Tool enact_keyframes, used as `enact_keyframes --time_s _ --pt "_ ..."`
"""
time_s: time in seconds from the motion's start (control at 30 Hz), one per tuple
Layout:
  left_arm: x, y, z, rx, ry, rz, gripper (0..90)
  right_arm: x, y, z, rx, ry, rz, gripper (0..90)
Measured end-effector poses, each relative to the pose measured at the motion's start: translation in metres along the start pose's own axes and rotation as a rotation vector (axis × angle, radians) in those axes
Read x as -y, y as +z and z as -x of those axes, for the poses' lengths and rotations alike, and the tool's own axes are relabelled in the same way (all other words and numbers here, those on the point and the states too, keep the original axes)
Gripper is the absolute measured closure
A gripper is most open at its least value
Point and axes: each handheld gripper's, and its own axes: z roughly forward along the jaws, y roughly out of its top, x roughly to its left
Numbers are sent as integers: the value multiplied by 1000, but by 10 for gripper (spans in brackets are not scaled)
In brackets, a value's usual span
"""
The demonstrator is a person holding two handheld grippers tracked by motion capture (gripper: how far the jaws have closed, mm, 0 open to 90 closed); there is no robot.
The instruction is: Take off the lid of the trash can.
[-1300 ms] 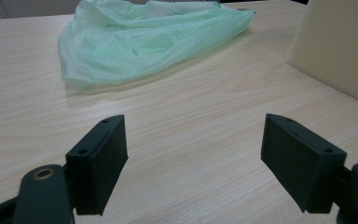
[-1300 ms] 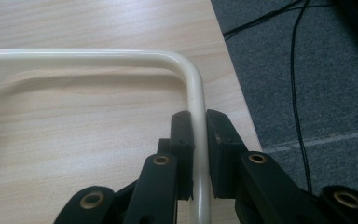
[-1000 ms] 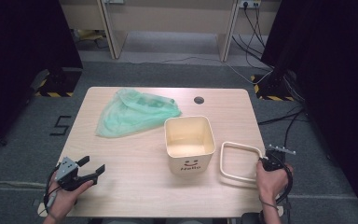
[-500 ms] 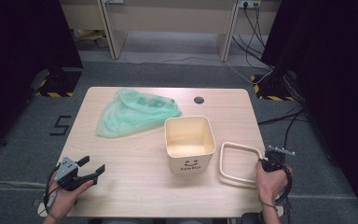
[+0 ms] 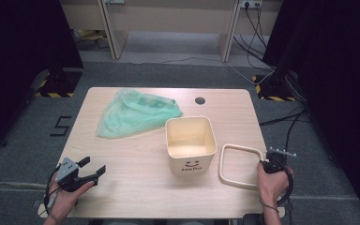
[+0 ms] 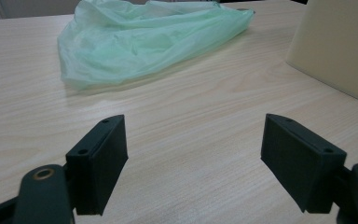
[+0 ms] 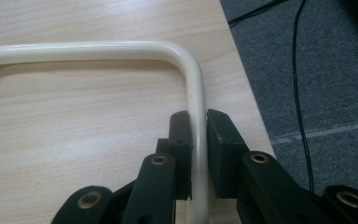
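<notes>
A cream ring (image 7: pixel 196 93), a smooth glossy rounded-square hoop, lies flat on the pale wood-grain desk (image 5: pixel 136 187) near its right edge, just right of the bin (image 5: pixel 191 143). The right gripper (image 7: pixel 198 140) has its black fingers (image 7: pixel 181 135) clamped on the ring's right rail; they have just been easing apart slightly, with the rail between them. The bin is a matte cream, square, open-topped tub with a smiley face on its front. A thin, crumpled, translucent green bag (image 5: pixel 136 112) lies behind it to the left. The left gripper (image 6: pixel 193 154) hovers over bare desk, fingers wide apart around nothing. Compared with the earlier frames, everything sits in the same place.
</notes>
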Motion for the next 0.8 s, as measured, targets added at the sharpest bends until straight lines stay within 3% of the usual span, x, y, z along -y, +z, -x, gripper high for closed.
enact_keyframes --time_s 0.3,0.53,0.8 --pt "0 0 0 1 0 -1 215 -1 -1 1 1 10 6 721" --pt "0 2 0 1 -2 -1 215 -4 -5 1 -10 11 51 611" --pt "-1 5 1 1 -1 -7 215 -9 -14 0 -22 3 98 580"
